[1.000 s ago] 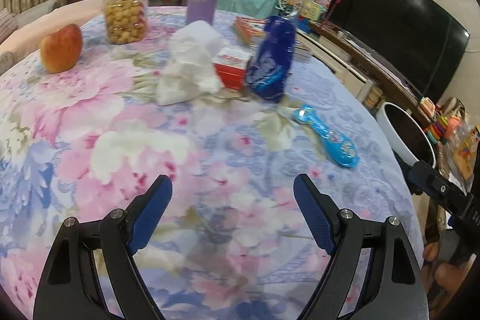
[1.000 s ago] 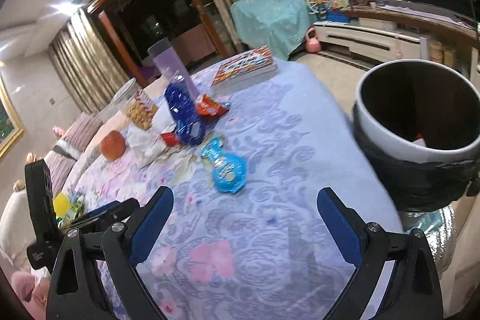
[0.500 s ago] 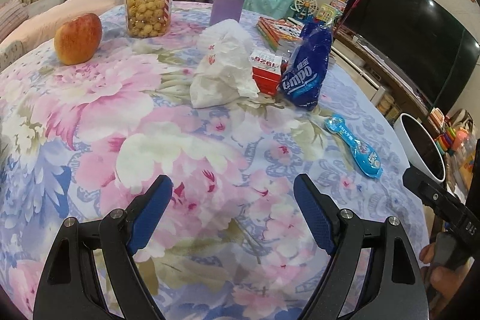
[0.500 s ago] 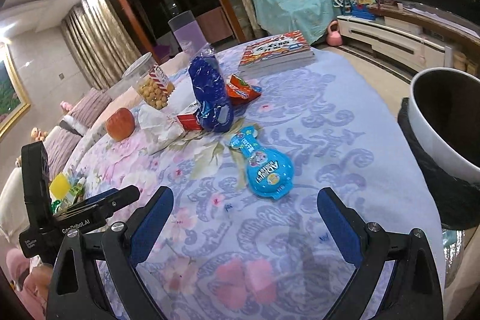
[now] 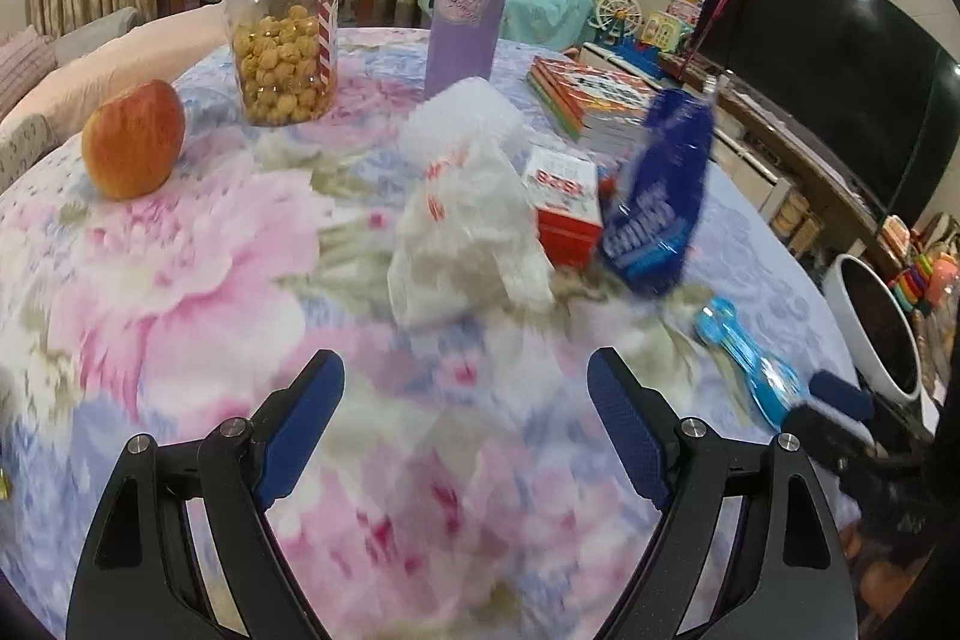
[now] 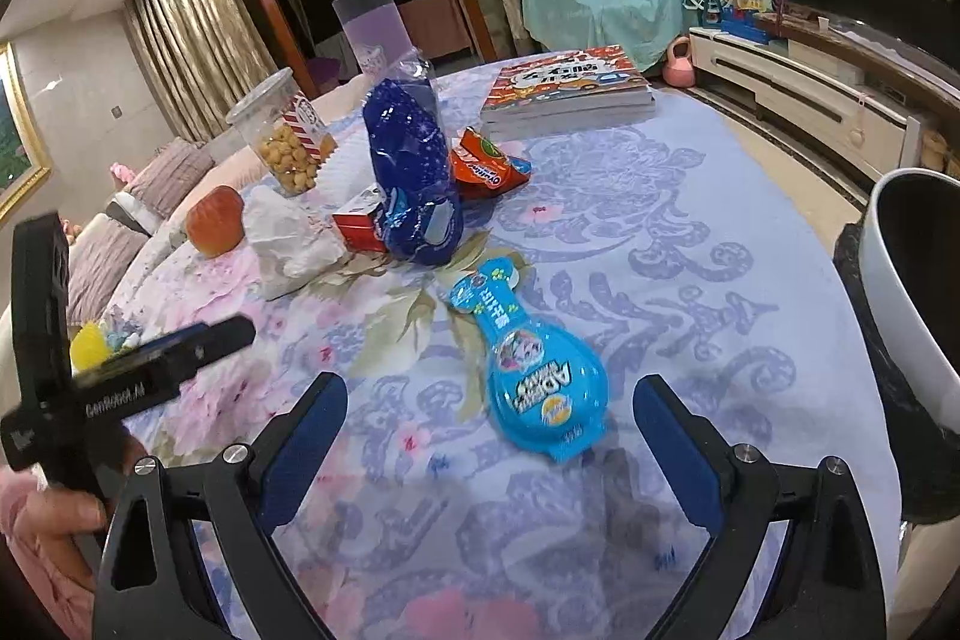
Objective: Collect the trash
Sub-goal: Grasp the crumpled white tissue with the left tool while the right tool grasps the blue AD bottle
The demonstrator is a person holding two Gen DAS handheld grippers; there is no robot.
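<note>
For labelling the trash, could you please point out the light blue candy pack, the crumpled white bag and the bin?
light blue candy pack (image 6: 543, 394), right wrist view, bulb.
crumpled white bag (image 5: 462, 226), left wrist view, middle.
bin (image 6: 906, 304), right wrist view, white rim.

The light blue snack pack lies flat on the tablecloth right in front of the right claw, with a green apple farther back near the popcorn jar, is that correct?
Not quite: the apple is red-orange, not green, as the right wrist view shows. The light blue snack pack does lie flat before the right claw, and the apple sits farther back near the popcorn jar.
</note>
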